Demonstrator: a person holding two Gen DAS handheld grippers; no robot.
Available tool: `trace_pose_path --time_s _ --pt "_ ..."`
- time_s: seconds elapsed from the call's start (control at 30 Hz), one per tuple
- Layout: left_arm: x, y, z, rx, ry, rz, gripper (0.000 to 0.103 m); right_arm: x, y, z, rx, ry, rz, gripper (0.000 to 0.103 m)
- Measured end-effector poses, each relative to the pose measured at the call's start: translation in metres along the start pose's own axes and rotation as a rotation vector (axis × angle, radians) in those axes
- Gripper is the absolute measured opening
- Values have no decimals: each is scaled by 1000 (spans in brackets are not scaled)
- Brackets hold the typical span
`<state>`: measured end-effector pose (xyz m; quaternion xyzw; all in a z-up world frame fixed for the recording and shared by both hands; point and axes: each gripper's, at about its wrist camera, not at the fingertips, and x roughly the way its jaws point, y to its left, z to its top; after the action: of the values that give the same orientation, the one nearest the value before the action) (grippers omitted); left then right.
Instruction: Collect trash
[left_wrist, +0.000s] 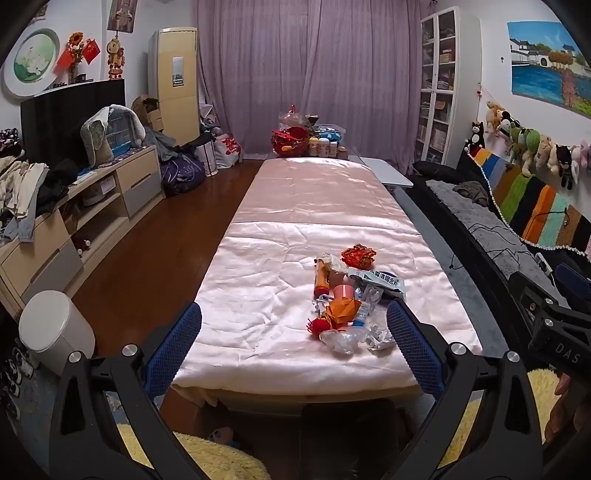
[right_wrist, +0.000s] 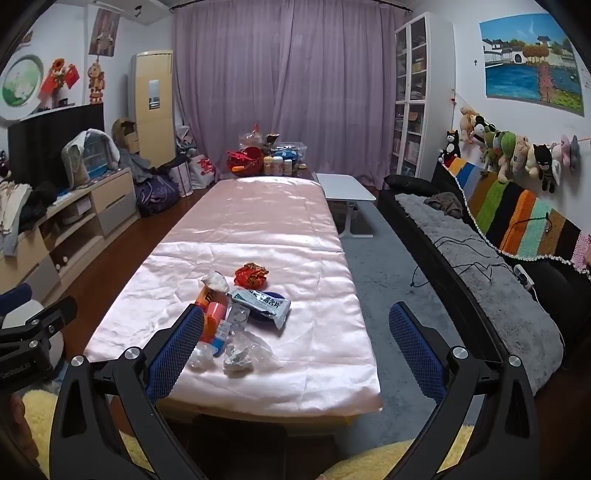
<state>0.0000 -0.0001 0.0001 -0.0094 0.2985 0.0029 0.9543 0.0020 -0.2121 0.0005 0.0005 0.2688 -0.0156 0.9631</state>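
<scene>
**Student:** What state does the figure show?

**Instructor:** Both tools are held above the near end of the tabletop (left_wrist: 280, 229), which is covered in pink cloth. The left gripper (left_wrist: 293, 325) has its jaws spread wide with nothing between them; the right gripper (right_wrist: 295, 328) likewise stands spread and empty. The trash pile (left_wrist: 347, 295) lies on the cloth near the front edge: a red crumpled wrapper (right_wrist: 251, 275), a grey-white foil packet (right_wrist: 264, 304), an orange tube (left_wrist: 321, 282), and clear crumpled plastic (right_wrist: 245, 352) nearest the edge.

**Student:** Where would the trash go?

**Instructor:** A white lidded bin (left_wrist: 55, 325) stands on the floor to the left of the tabletop, well apart from the pile. Its lid appears closed, so its contents cannot be seen. At the far end, a clear storage box (right_wrist: 291, 147) sits among jars and a red basket; what it holds is too small to tell.

**Student:** What could go wrong from here?

**Instructor:** Judging by the layout, the pieces are light, overlapping and slippery. A closing gripper may pinch the loose cloth along with a wrapper and drag the pile. Thin plastic could slide out of the jaws, or be nudged over the near edge onto the floor. The closed lid may also block a drop.
</scene>
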Motion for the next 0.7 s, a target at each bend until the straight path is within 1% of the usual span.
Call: trace_pose_path --time_s 0.07,0.27,0.3,0.4,0.7 --pt "0 1 0 -2 -1 -1 95 -1 0 0 -1 -14 -1 100" --pt "2 8 3 -9 -2 -2 95 -2 1 2 -2 -4 -1 100" --pt "0 0 1 11 -4 4 95 -2 1 2 -2 -5 -2 100" --pt "-1 -1 0 13 -8 5 95 3 -1 0 1 -3 -5 100" --pt "-7 -6 7 17 -8 8 95 -5 2 7 -3 2 13 100"
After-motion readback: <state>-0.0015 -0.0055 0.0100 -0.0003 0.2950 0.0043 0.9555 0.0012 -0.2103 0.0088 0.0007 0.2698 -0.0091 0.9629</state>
